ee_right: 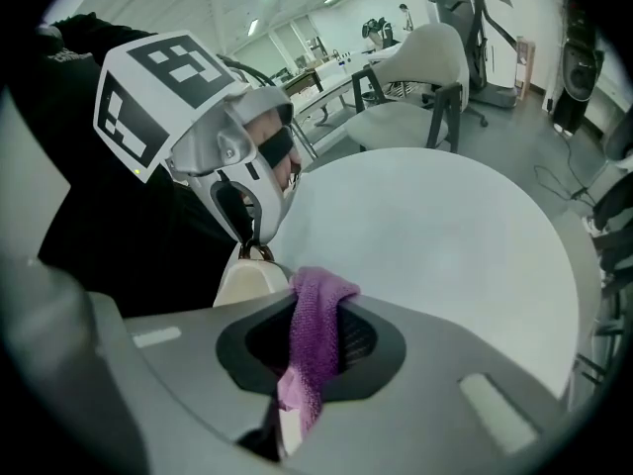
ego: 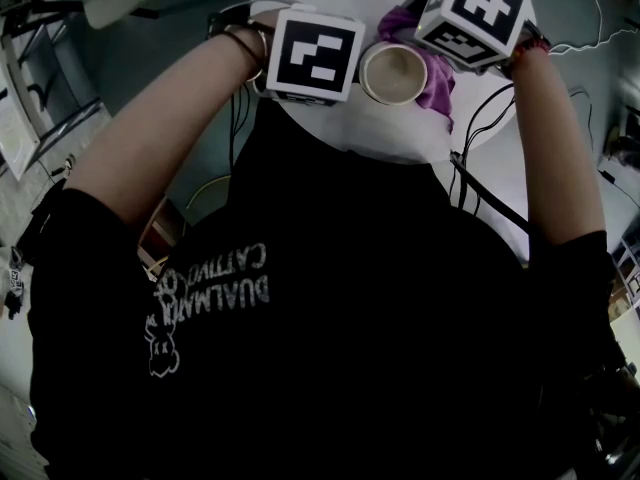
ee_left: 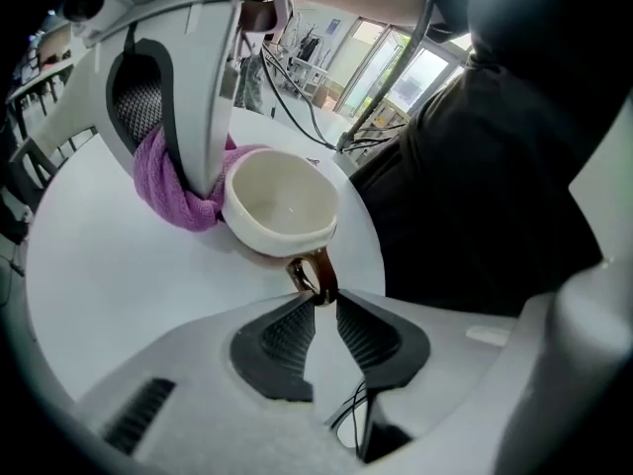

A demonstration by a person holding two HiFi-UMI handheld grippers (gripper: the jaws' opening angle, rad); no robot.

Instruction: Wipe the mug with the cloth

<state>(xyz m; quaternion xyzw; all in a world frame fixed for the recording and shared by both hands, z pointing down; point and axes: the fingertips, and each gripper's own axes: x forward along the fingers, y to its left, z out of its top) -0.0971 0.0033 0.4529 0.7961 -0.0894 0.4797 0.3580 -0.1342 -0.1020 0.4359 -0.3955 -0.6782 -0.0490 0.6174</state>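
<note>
Looking down from the head, finds both pairs of jaws hidden behind cubes [ego: 315, 53]; only the mug [ego: 393, 73] mouth and a fold of cloth [ego: 437, 80] show between. Shirt [ego: 350, 318] fills the rest. Holds the mug over the table [ee_right: 445, 226], left gripper [ee_left: 324, 300] pads pinched on its handle [ee_left: 310, 273]; cannot tell whether its base touches. Clamps the cloth in the right gripper [ee_right: 316, 310], against the mug's side. Beyond the table, chair [ee_right: 420, 77]; cables [ego: 480, 118] at its edge.
</note>
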